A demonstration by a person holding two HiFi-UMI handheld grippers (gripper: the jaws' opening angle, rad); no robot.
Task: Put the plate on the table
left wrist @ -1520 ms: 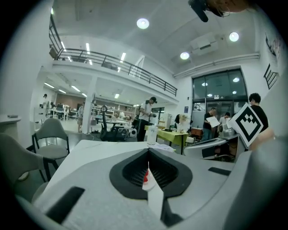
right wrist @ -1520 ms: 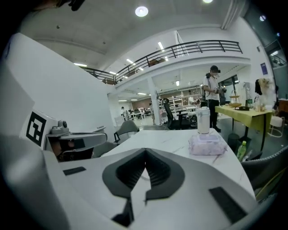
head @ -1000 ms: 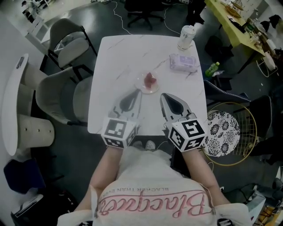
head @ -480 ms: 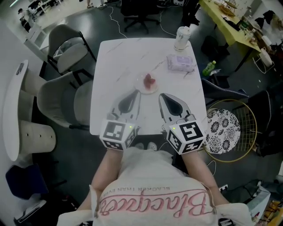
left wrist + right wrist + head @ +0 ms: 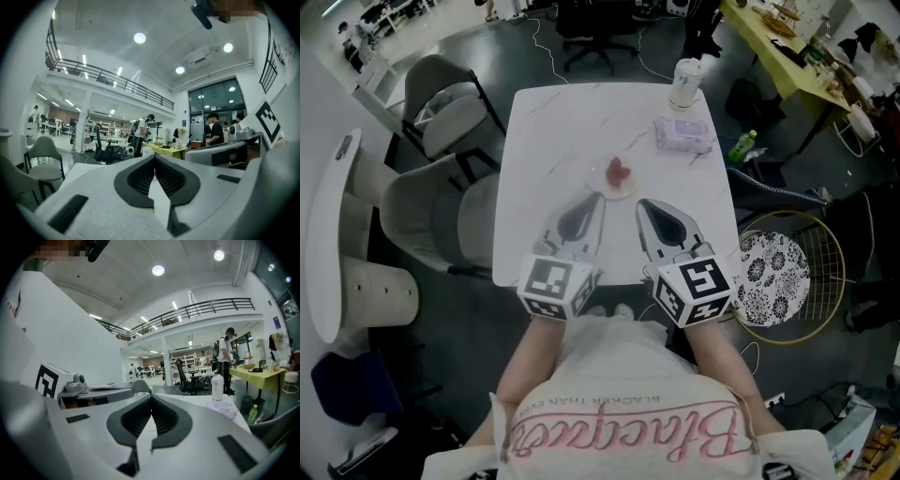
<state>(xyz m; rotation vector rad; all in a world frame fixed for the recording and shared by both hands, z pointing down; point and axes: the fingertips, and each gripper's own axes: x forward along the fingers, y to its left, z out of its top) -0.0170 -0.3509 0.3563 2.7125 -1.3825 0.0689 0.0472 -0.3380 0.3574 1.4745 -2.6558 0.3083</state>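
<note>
A small clear plate [image 5: 614,177] with a red item on it sits on the white marble table [image 5: 544,122], near its middle. My left gripper [image 5: 587,202] hovers over the table's near part, its tip just short of the plate's left side. My right gripper [image 5: 645,205] sits level with it, just near and right of the plate. Both have their jaws together with nothing between them. In the left gripper view, the left gripper [image 5: 154,157] shows closed pads. The right gripper [image 5: 151,397] looks the same in its own view. The plate is hidden in both gripper views.
A lidded cup [image 5: 686,82] and a pack of wipes [image 5: 683,134] stand at the table's far right. Two grey chairs [image 5: 441,94] are left of the table. A patterned round stool [image 5: 773,272] and a green bottle [image 5: 747,145] are on the right.
Both grippers keep almost the same place short of the plate, still closed. The head view has shifted a little.
</note>
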